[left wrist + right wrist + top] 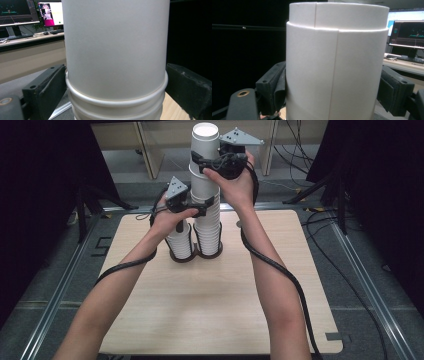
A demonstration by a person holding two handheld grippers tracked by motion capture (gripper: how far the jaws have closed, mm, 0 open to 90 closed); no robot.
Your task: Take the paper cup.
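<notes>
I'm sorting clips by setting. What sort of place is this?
Probably a lab or recording workspace, not a home: computer monitors on a desk behind, loose cables on the floor, and a wooden table set on metal rails.

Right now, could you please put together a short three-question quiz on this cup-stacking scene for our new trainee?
1. True or false: the right gripper is placed higher on the tall cup stack than the left gripper.
2. How many cup stacks stand in the black holder?
3. Which way do the cups face? A) mouth up B) mouth down C) on their sides

Key:
1. True.
2. Two: the tall one and a short cup stack beside it.
3. B; the closed bases face up.
</notes>
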